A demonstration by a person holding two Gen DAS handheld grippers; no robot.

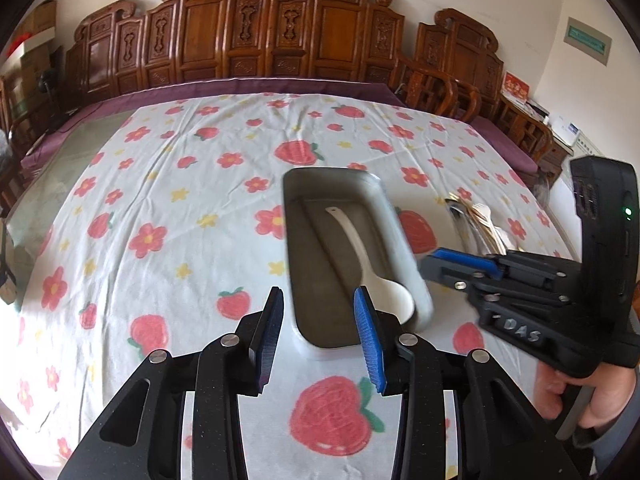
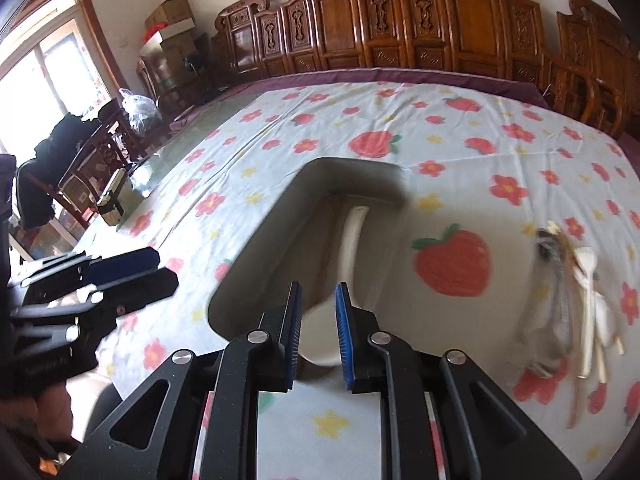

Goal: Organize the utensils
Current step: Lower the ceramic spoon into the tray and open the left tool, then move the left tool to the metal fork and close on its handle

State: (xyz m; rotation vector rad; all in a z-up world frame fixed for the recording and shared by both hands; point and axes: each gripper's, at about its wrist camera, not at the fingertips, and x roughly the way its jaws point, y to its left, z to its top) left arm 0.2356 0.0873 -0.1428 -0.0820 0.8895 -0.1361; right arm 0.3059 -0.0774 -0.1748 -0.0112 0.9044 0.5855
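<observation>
white ceramic spoon lies inside the grey rectangular tray

right gripper, jaws part open and empty, hovers above the spoon's bowl; left gripper open, empty, at the tray's near end; piled utensils lie to the right.

**White spoon in the grey tray, utensil pile off to the right**

The right gripper hangs over the near end of a grey tray, its blue-padded fingers parted with nothing between them. A white spoon lies lengthwise in the tray, bowl toward the camera. On the strawberry-print tablecloth covering the table, a blurred pile of utensils sits well to the right. The left gripper shows at the left edge, beside the tray
</observation>
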